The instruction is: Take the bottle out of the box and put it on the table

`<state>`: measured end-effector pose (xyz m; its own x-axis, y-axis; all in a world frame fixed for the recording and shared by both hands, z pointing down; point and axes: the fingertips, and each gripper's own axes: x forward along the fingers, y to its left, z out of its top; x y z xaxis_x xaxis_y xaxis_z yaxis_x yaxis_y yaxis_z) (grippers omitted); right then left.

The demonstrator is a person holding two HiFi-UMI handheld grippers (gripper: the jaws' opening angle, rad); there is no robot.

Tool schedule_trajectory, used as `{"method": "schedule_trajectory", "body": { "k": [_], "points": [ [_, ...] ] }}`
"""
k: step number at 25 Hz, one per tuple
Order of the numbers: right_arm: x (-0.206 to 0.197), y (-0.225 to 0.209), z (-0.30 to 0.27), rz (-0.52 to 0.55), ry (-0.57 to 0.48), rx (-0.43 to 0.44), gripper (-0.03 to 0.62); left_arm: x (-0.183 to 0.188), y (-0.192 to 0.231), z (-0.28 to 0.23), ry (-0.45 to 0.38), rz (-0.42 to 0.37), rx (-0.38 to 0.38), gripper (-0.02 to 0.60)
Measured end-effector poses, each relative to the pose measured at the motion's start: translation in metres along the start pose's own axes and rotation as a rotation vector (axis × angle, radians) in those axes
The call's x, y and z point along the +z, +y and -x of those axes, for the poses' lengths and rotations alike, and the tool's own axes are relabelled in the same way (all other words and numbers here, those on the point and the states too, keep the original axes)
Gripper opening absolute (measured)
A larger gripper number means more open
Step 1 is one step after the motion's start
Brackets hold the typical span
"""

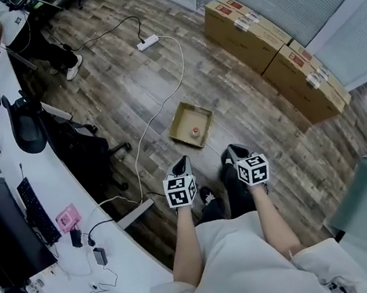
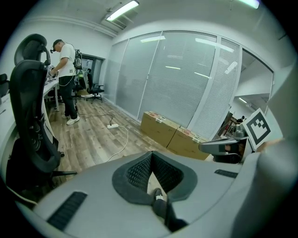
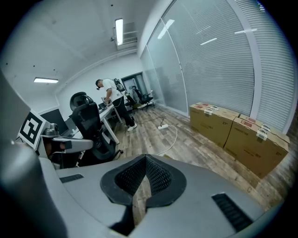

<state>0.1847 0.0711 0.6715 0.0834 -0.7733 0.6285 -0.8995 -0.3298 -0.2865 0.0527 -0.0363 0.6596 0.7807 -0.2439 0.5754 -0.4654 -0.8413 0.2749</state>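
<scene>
Bottle point(image 1: 196, 132) stands upright in open box point(image 1: 176, 123) on the floor, dead ahead of both grippers, well apart. Left gripper point(image 1: 181, 163) & right gripper point(image 1: 232, 151): jaws together, empty. Left looks slightly nearer. Table point(image 1: 55, 178) is off to the left.

We see a tan cardboard box point(image 1: 192, 125) with a red-capped bottle point(image 1: 196, 132) on the grey-brown wood-plank floor point(image 1: 113, 84), a white power strip point(image 1: 147, 42), brown cartons point(image 1: 241, 31) with red-and-white labels, and black-and-white square markers on the left gripper point(image 1: 182, 166) and right gripper point(image 1: 233, 152).
</scene>
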Motion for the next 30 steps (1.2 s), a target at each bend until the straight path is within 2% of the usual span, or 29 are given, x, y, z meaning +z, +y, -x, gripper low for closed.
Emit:
{"method": "schedule_trajectory", "body": {
  "k": [4,8,16,26,30],
  "points": [
    [0.011,0.001,-0.02,-0.016,0.015,0.047,0.038,0.014,0.014,-0.009,-0.018,0.023,0.02,0.014],
    [0.027,-0.002,-0.046,0.017,0.036,0.08,0.038,0.03,0.029,-0.023,-0.029,0.04,0.047,0.014],
    [0.093,-0.021,-0.113,0.086,0.06,0.146,0.038,0.072,0.062,-0.071,-0.021,0.054,0.113,0.014],
    [0.165,-0.076,-0.192,0.146,0.127,0.232,0.038,0.128,0.079,-0.157,0.003,0.144,0.185,0.015],
    [0.178,-0.07,-0.224,0.158,0.156,0.31,0.038,0.134,0.093,-0.171,0.015,0.179,0.224,0.014]
  ]
}}
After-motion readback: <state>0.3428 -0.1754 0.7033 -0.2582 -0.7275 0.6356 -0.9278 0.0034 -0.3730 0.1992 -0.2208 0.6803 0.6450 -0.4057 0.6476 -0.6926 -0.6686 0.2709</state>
